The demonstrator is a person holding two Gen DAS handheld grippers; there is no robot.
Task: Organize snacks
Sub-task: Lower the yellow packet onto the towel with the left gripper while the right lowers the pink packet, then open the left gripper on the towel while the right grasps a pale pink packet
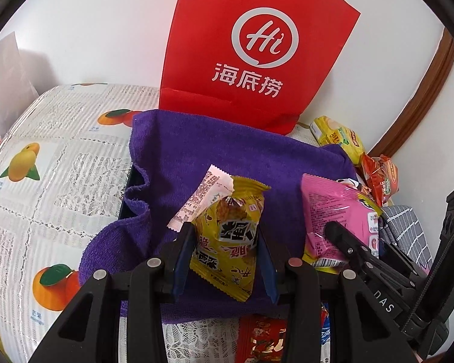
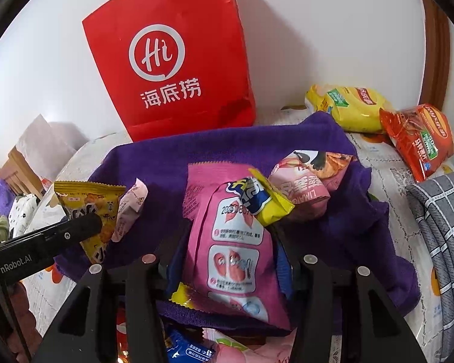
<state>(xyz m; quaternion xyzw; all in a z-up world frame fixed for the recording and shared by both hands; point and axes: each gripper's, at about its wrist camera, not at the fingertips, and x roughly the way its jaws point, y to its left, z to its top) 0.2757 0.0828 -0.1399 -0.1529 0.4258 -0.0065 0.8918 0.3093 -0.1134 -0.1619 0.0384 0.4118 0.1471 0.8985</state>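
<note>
Left gripper point(image 1: 224, 242) clamping yellow packet point(image 1: 227, 236) over purple towel point(image 1: 227, 157). Right gripper point(image 2: 230, 251) pinching pink packet point(image 2: 230, 242), red bag point(image 2: 169, 60) standing at 12 o'clock.

I see glossy foil on the yellow snack packet point(image 1: 227, 236) and pink snack packet point(image 2: 230, 242); purple towel point(image 1: 257, 163) fuzzy cloth; red bag point(image 1: 251, 45) matt paper.

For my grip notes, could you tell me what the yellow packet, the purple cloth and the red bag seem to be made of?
Yellow packet: glossy plastic film, judging by its glare and crimped, zigzag ends.
Purple cloth: soft, matte, fuzzy pile, probably microfibre or terry.
Red bag: matte, stiff and creased, likely paper.
</note>
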